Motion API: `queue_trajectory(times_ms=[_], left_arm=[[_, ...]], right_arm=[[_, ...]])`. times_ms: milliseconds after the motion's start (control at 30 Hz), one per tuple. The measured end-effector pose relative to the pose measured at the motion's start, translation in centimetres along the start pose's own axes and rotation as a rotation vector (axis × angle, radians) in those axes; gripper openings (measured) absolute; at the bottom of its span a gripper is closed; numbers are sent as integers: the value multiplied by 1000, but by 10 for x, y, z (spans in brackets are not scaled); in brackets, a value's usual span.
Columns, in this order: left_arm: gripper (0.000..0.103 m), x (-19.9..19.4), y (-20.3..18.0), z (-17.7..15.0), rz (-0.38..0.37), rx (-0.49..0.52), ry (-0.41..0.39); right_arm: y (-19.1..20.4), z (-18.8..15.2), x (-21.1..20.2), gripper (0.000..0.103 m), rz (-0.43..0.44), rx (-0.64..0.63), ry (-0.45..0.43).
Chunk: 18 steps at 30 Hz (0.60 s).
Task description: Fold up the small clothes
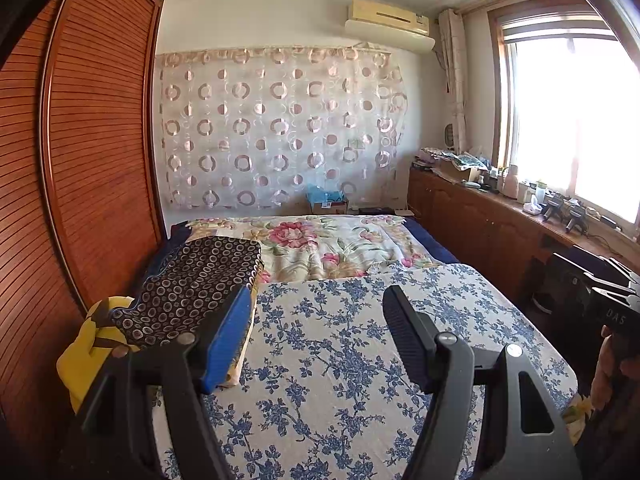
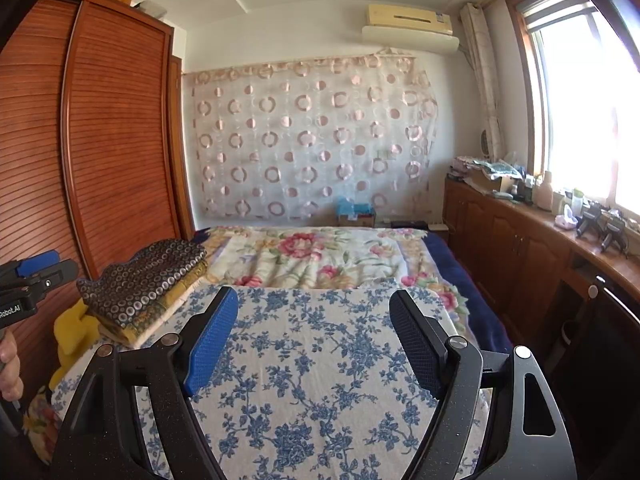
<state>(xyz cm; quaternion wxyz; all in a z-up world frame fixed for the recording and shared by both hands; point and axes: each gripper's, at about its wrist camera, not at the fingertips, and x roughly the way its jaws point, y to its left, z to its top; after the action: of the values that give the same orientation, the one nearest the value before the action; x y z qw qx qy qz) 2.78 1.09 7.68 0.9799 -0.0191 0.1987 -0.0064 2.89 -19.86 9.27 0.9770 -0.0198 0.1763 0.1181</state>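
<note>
Left hand-held gripper (image 1: 316,304) spread and empty over the blue-flowered sheet (image 1: 340,340), right hand-held gripper (image 2: 314,306) likewise spread (nothing between its fingers), folded clothes (image 1: 192,284) stacked at the sheet's left edge

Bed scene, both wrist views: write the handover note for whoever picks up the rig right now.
Left hand-held gripper: open, nothing between the fingers, hovering over the blue floral cloth.
Right hand-held gripper: open, empty, over the same cloth.
Things: a folded stack topped by the dark ring-patterned garment sits at the cloth's left edge, a yellow item beside it.
Done: that stack looks folded.
Left: no unfolded garment lies on the cloth; whether the yellow item needs folding is unclear.
</note>
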Motion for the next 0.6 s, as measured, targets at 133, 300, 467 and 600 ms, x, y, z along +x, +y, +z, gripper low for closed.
queue_trajectory(times_ms=[133,300,467,600], left_arm=[[68,0,0,0,0,1,1],[68,0,0,0,0,1,0],[68,0,1,0,3,1,1],[68,0,1,0,2,2,1]], right_arm=[[0,0,0,80,0,0,0],[2,-1,1,80,-1,2,-2],[2,-2,1,80,-1,2,-1],[2,-2,1,80,-1,2,0]])
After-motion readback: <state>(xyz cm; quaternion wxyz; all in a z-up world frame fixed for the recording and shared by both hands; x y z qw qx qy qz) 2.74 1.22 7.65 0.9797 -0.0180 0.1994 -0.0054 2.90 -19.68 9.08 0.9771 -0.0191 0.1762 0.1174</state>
